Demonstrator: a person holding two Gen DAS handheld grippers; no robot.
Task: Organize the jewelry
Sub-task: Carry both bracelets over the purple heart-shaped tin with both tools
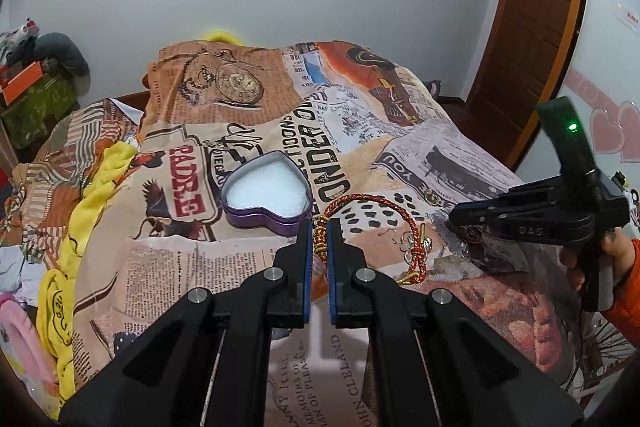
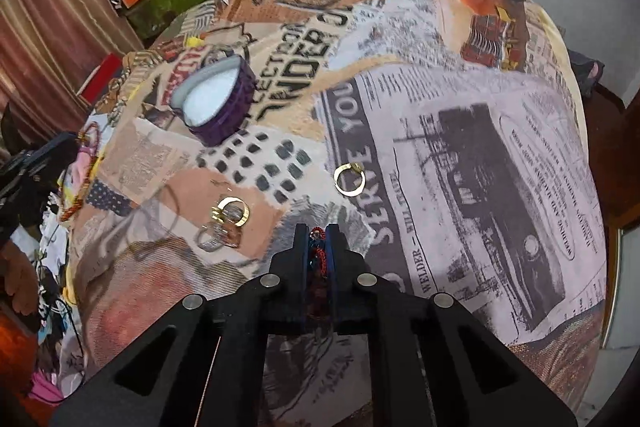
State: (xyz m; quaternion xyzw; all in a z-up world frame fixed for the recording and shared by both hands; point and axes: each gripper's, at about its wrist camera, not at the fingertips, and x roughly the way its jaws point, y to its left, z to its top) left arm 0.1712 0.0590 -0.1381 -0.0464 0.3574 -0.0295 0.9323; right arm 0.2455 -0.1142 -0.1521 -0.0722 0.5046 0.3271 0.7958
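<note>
A purple heart-shaped tin (image 1: 266, 195) with white foam inside sits open on the printed cloth; it also shows in the right wrist view (image 2: 216, 103). My left gripper (image 1: 320, 231) is shut on a red and gold braided bracelet (image 1: 376, 211), holding it by its gold beads just in front of the tin. My right gripper (image 2: 318, 233) is shut on a small red chain piece (image 2: 318, 251) above the cloth. It appears from the side in the left wrist view (image 1: 456, 217). Two gold rings (image 2: 350, 179) (image 2: 232, 211) lie on the cloth ahead of it.
The cloth (image 1: 420, 155) with newspaper prints covers a raised, rounded surface. A yellow garment (image 1: 92, 195) lies at its left edge. A wooden door (image 1: 532, 27) stands at the right. Boxes and clutter (image 1: 28, 79) sit at the far left.
</note>
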